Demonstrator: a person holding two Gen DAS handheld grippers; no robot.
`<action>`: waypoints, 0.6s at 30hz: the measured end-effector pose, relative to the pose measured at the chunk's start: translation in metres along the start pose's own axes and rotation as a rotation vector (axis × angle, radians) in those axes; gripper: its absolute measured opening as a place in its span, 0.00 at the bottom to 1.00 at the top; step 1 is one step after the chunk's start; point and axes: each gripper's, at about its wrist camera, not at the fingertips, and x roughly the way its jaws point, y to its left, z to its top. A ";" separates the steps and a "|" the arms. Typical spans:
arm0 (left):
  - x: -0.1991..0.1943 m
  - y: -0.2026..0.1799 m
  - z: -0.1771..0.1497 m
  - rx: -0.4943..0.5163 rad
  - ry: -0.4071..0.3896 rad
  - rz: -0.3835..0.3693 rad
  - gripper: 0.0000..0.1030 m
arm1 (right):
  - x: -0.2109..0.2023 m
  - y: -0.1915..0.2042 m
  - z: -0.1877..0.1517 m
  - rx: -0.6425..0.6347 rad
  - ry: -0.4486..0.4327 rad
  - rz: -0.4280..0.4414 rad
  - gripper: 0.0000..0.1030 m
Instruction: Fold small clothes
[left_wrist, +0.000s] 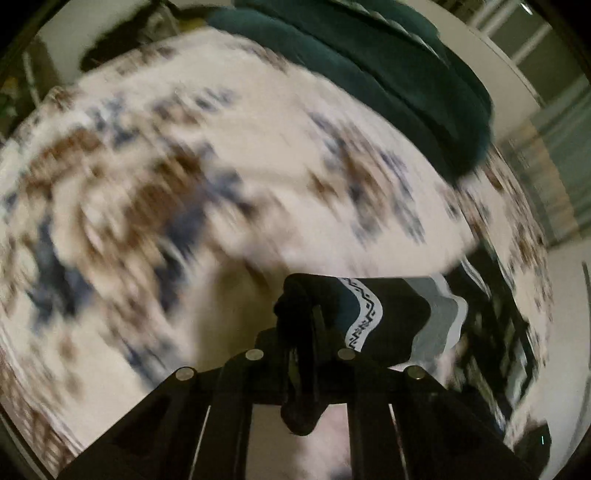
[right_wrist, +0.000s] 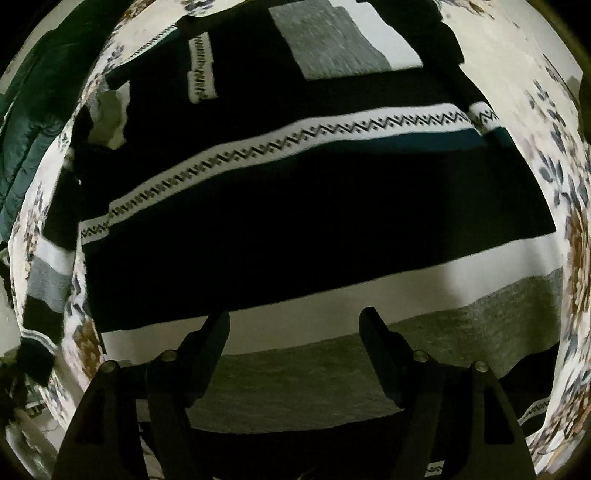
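Observation:
A black sweater with white zigzag bands, a teal stripe and grey and white panels lies spread on a floral bedsheet. My right gripper is open just above its white and grey hem bands, holding nothing. In the left wrist view my left gripper is shut on a bunched sleeve or edge of the sweater, lifted above the sheet. That view is motion-blurred.
A dark green padded quilt lies folded at the far edge of the bed, and it also shows at the left in the right wrist view. A white wall and glass panels stand beyond the bed.

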 end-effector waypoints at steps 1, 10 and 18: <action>0.002 0.010 0.014 -0.023 -0.019 0.010 0.07 | -0.001 0.001 -0.001 0.001 0.000 0.006 0.72; 0.024 0.069 0.032 -0.272 0.008 -0.143 0.55 | -0.011 0.014 -0.002 0.020 -0.005 0.046 0.72; 0.067 0.086 -0.007 -0.498 0.111 -0.156 0.62 | 0.005 0.055 0.017 0.030 0.003 0.043 0.72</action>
